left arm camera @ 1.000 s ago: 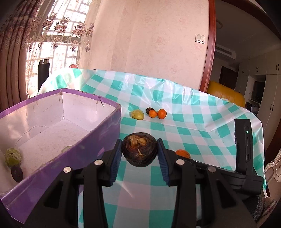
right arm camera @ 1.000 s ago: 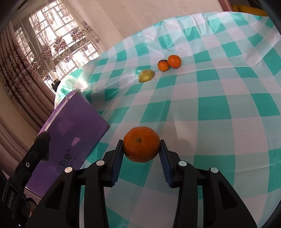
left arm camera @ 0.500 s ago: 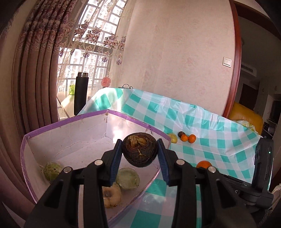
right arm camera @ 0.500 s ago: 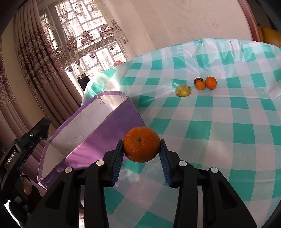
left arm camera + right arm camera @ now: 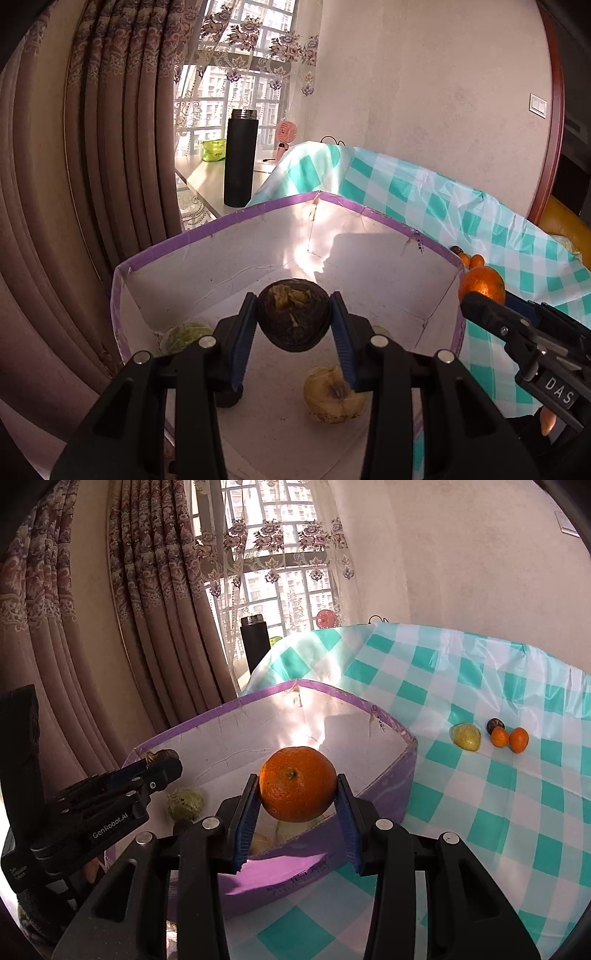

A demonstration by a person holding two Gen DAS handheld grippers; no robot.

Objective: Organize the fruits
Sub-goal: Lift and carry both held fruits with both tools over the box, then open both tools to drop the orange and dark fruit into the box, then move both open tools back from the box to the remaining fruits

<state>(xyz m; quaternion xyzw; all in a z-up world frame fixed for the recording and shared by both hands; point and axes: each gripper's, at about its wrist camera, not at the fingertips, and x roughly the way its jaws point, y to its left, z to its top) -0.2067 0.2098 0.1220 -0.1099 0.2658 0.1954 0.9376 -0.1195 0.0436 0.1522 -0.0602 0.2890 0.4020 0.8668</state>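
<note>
My left gripper point(image 5: 293, 321) is shut on a dark brown round fruit point(image 5: 293, 319) and holds it over the open purple box point(image 5: 258, 216). Inside the box lie a pale yellow fruit point(image 5: 334, 395), a green one point(image 5: 184, 334) and a small dark one, partly hidden by my fingers. My right gripper point(image 5: 297, 786) is shut on an orange point(image 5: 297, 782) above the near wall of the box point(image 5: 388, 775). The right gripper also shows in the left wrist view point(image 5: 480, 295), at the box's right edge. The left gripper shows in the right wrist view point(image 5: 162, 764).
On the green checked tablecloth point(image 5: 498, 812) beyond the box lie a yellow fruit point(image 5: 466, 737), two small oranges point(image 5: 509, 738) and a small dark fruit point(image 5: 495, 723). A black flask point(image 5: 239, 158) stands on the sill behind the box. Curtains hang at the left.
Both grippers have swung left with their fruit. The left gripper has gone from beside the box to over its inside. The right gripper has come up to the box's near wall.
</note>
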